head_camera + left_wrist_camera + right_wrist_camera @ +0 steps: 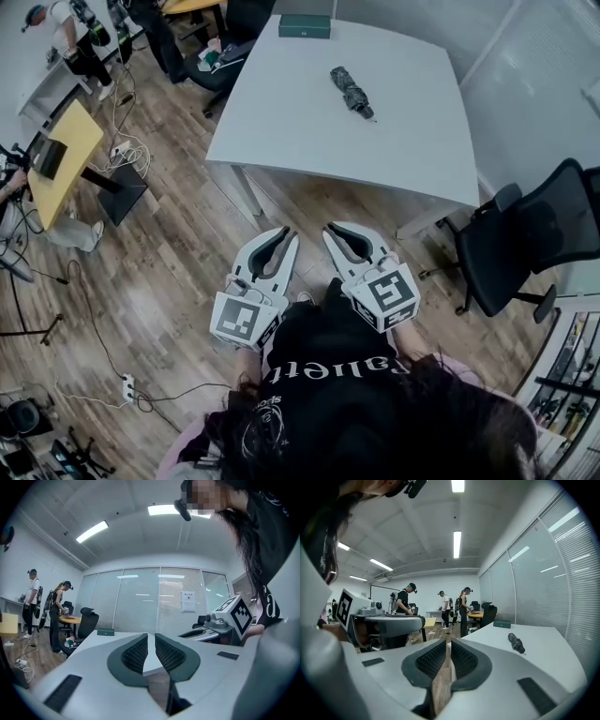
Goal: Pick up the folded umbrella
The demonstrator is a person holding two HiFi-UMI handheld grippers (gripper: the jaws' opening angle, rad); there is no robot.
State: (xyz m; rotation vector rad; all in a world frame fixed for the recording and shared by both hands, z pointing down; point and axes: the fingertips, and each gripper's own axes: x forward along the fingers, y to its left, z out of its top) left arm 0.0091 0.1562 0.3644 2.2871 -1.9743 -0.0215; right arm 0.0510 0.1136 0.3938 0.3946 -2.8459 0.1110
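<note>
While I hold both grippers low over the wooden floor (169, 281), short of the table's near edge, the left gripper (281, 236) has its jaws together with nothing between them. The right gripper (336, 231) is closed on nothing as well.

The folded umbrella (352, 91) lies flat on the white table (281, 122), toward its far right part and well apart from both grippers. The one container I can see is a dark green box (305, 27) at the table's far edge. It is closed, so I cannot tell what it holds. The umbrella lies nearer to me than the box and to its right, not touching it.

My right gripper view shows the umbrella (516, 642) on the tabletop, right of my jaws, with the box (502, 624) beyond it. My left gripper view shows the box (106, 632) but not the umbrella, and takes in the right gripper's marker cube (236, 613) at its right. Only the head view shows the black office chair (525, 239) right of the table and the yellow desk (66, 150) far left. The right gripper view alone shows three people (443, 609) standing far across the room.
</note>
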